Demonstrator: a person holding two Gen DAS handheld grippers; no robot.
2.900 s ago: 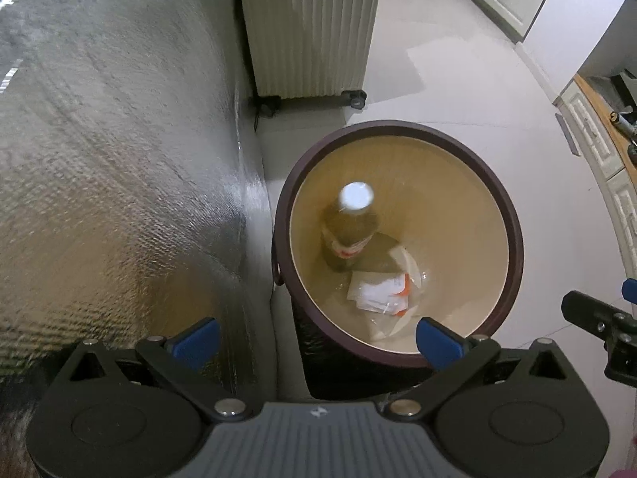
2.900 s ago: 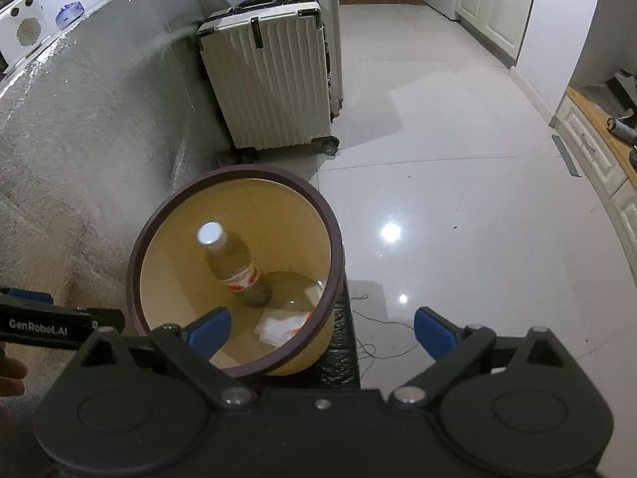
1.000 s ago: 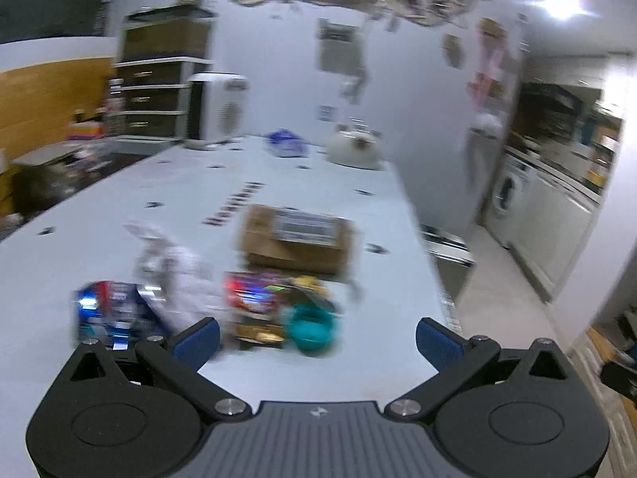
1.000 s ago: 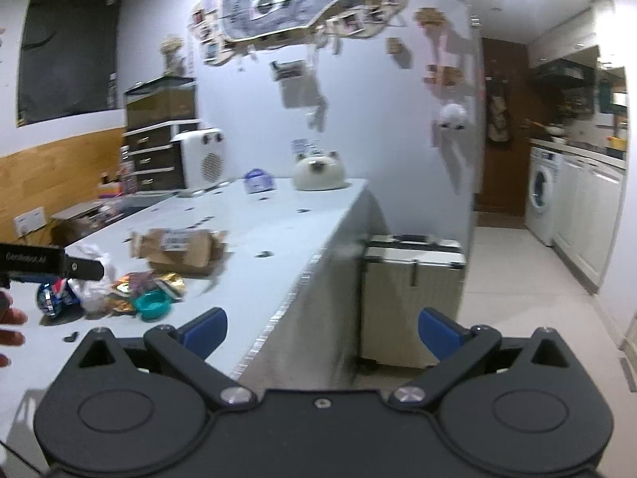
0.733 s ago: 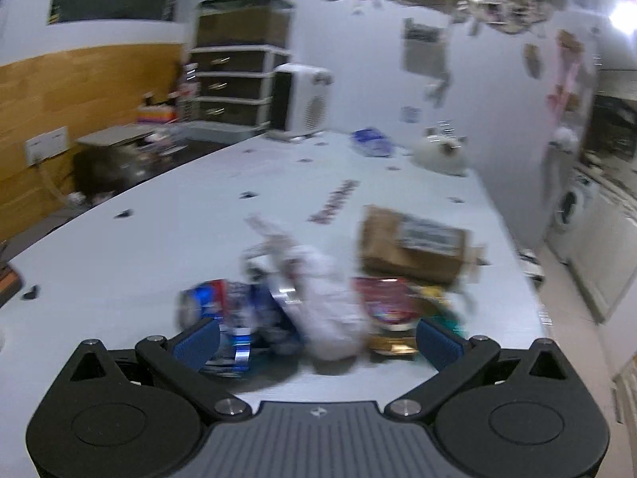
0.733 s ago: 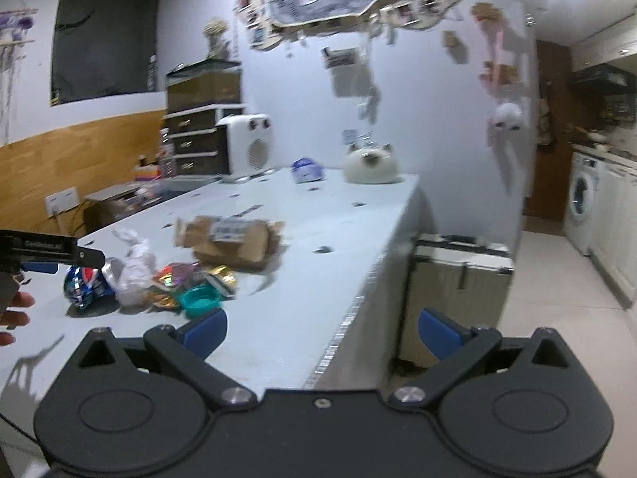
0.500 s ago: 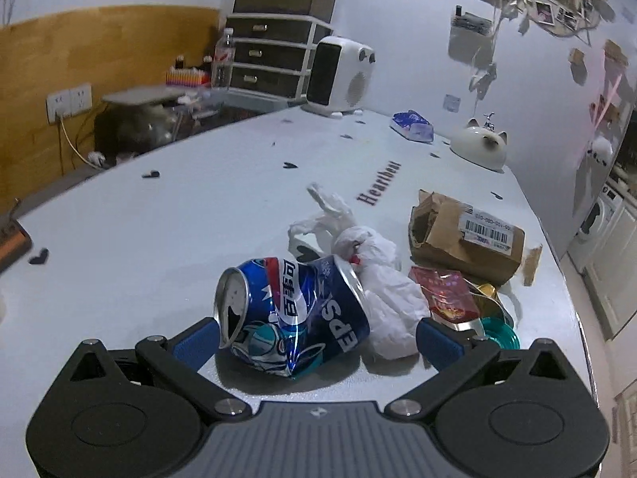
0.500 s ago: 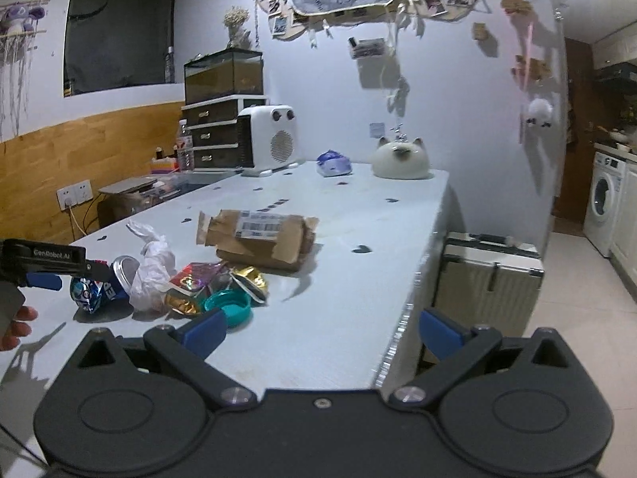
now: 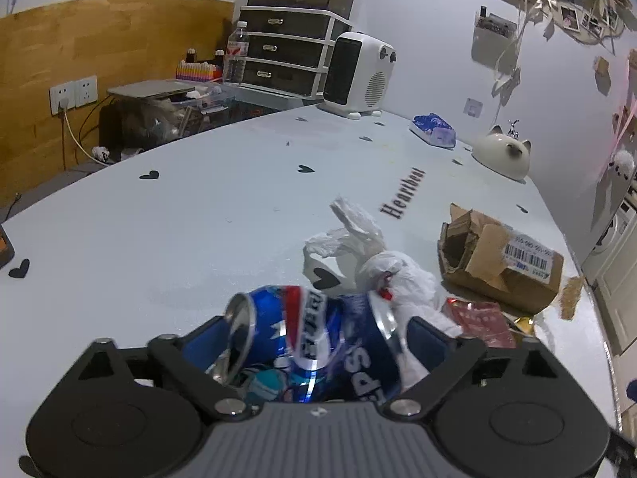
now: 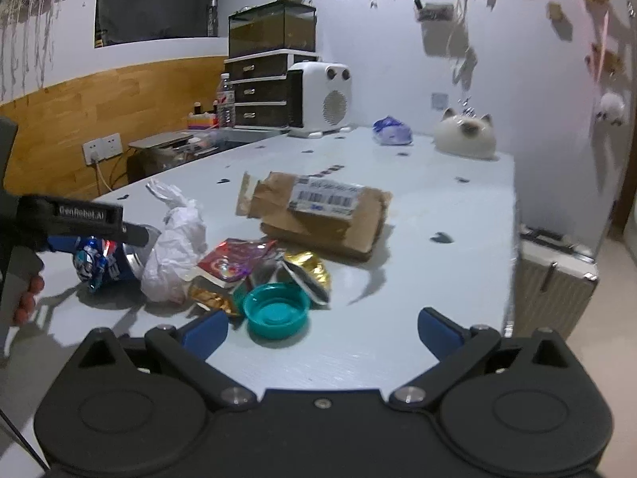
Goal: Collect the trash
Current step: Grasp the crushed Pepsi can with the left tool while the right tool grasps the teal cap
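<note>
The table (image 9: 199, 219) ahead of the left gripper (image 9: 314, 338) bears the black word "Heartbeat", running away from the jaws. On the crushed blue can (image 9: 318, 338) between those closing jaws, white letters read "PS" — the rest curves out of sight — beside Chinese characters too warped to read. The torn cardboard box (image 9: 497, 263), ahead and to the right, carries a barcode label whose digits blur. Seen from the right wrist, the left gripper's arm reads "GenRobot.AI".
</note>
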